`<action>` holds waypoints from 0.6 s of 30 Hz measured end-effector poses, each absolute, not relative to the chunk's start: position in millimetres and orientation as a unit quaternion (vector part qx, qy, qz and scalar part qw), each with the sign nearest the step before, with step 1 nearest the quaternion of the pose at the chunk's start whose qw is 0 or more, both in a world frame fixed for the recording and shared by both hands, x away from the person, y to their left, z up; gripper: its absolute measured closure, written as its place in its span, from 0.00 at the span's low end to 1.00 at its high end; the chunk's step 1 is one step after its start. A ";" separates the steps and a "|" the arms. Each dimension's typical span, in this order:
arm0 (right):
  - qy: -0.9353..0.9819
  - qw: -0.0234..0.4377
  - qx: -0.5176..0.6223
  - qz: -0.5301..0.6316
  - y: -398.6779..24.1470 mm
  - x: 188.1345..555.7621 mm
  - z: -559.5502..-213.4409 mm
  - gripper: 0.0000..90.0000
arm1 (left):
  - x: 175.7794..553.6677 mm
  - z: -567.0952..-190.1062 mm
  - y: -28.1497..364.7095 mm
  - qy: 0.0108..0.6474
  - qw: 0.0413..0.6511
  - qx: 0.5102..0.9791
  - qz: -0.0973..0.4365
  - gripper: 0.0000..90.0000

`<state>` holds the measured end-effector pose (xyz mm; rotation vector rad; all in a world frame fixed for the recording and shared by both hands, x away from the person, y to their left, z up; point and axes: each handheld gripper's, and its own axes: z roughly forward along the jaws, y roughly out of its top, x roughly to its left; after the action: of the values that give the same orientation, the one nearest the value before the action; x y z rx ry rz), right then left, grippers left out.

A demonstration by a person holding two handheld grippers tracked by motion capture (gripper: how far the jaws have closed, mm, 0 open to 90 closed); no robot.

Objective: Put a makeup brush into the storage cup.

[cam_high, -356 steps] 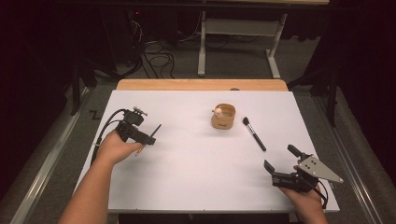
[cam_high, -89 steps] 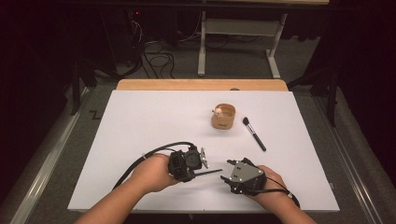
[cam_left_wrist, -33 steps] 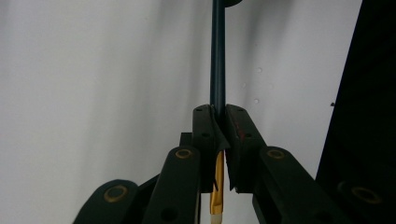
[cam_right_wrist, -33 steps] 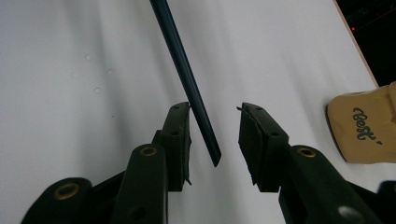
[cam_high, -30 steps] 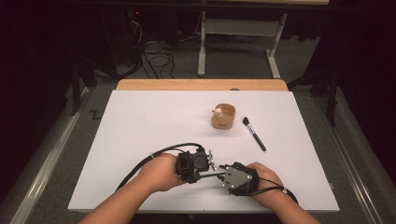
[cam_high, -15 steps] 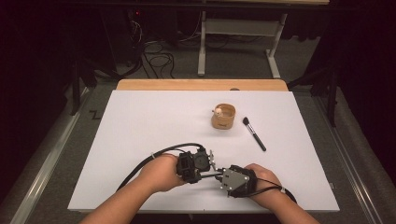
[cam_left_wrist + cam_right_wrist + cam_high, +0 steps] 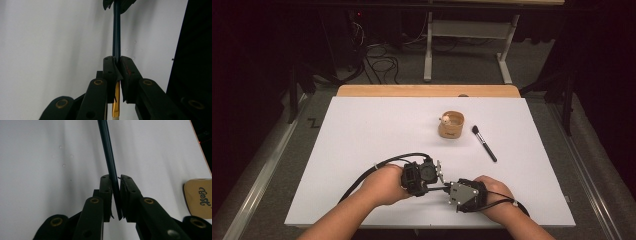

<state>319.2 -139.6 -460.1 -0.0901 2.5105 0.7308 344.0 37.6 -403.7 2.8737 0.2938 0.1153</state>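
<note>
A thin dark brush handle [image 7: 439, 189] spans the gap between my two grippers near the table's front edge. In the left gripper view the handle [image 7: 116, 32] runs up out of the closed jaws, with a gold ferrule [image 7: 115, 105] below them; my left gripper [image 7: 117, 62] is shut on it. My right gripper [image 7: 115, 180] has just been closing, and its pads now press on the far end of the same handle [image 7: 106, 142]. In the high view the left gripper [image 7: 434, 186] and right gripper [image 7: 451, 192] face each other, tips almost touching.
A small wooden cup [image 7: 451, 125] stands toward the back right of the white tabletop [image 7: 362, 130], and is seen also at the right edge of the right gripper view [image 7: 198, 197]. A black makeup brush [image 7: 484, 144] lies just right of the cup.
The right gripper's jaws have closed onto the handle's free end. Neither hand has moved from its place.
</note>
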 end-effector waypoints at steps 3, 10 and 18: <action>0.927 0.260 -0.034 0.268 -139.7 319.0 -460.4 0.91 | 344.9 -403.4 38.0 0.100 0.126 0.986 0.041 0.93; 0.927 0.260 -0.039 0.268 -139.8 318.4 -460.8 0.94 | 346.0 -402.7 39.0 0.106 0.131 0.985 0.046 0.91; 0.927 0.256 -0.045 0.268 -139.6 317.9 -460.9 0.96 | 347.9 -403.7 41.6 0.118 0.126 0.983 0.064 0.83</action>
<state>317.9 -139.6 -460.9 -0.1208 2.5169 0.7280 347.9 41.6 -403.7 2.8623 0.3425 0.1868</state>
